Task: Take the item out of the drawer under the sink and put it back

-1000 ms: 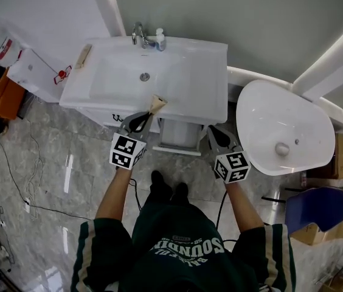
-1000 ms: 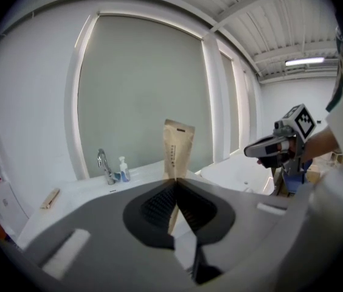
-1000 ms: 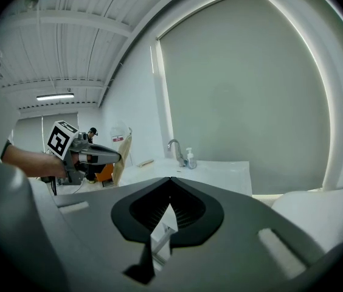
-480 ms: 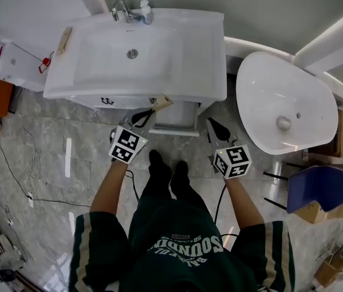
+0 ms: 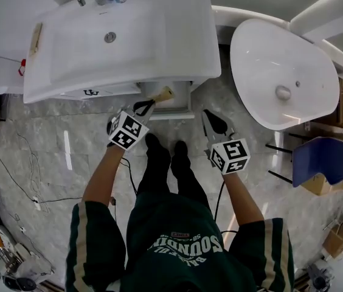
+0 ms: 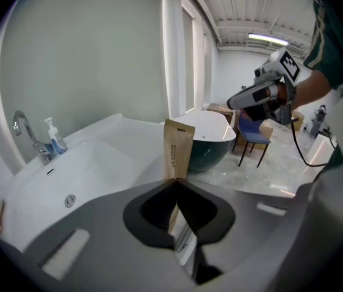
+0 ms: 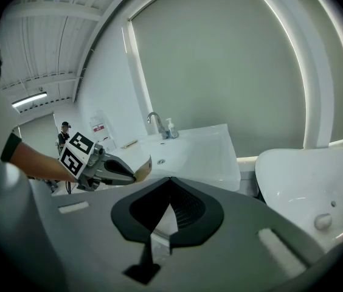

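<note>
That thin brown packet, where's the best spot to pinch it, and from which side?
By one short end, with the fingers closing on its two broad faces. The brown packet is flat and thin, so its edges offer little to press on. The left gripper holds it just so, end-on, leaving most of its length free, probably handy for slipping it into the open drawer.

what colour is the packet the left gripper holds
The packet is kraft brown; left gripper view.

drawer (image 5: 180, 100): mostly hidden under sink (image 5: 159, 41) | packet (image 6: 177, 148) print: too small to read
</note>
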{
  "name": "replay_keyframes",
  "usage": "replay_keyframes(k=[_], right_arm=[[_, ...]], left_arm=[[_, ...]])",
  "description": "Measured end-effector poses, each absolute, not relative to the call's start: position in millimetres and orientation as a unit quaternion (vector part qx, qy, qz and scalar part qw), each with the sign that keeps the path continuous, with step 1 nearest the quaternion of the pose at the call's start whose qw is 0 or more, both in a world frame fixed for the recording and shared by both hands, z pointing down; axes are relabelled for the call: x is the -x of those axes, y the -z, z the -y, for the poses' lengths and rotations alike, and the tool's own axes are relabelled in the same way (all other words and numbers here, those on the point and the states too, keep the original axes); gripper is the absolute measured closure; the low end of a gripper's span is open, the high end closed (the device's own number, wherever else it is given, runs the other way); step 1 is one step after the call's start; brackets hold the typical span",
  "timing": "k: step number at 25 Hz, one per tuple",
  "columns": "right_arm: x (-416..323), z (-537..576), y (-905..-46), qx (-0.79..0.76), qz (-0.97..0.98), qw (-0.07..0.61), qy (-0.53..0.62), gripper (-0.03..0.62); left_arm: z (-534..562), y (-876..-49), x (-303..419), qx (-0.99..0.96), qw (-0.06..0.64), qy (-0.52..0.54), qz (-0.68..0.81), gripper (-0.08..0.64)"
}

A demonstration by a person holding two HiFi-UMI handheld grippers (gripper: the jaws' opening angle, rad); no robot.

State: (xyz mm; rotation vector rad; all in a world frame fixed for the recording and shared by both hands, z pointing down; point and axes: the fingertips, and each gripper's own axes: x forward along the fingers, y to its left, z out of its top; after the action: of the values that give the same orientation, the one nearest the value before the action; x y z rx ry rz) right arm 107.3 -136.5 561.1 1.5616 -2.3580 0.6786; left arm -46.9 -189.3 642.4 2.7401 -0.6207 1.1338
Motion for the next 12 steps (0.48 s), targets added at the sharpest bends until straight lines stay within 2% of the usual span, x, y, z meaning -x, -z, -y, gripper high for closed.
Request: replay_keyframes(k=[7,12], right_arm=[[-112.0,125.3,-586.6,-0.551,0.787,0.115,-0.252,0.591],[-122.7,117.5,-610.5,-0.568,0.770,0.113,-0.267,0.591]], left_arm=[[186.3,-718.5,17.4,-0.891,0.030,-0.437,0.115,0.508],[189.5,-773.7,-1.6,-0.880,0.037,-0.468,0.074,0.508]])
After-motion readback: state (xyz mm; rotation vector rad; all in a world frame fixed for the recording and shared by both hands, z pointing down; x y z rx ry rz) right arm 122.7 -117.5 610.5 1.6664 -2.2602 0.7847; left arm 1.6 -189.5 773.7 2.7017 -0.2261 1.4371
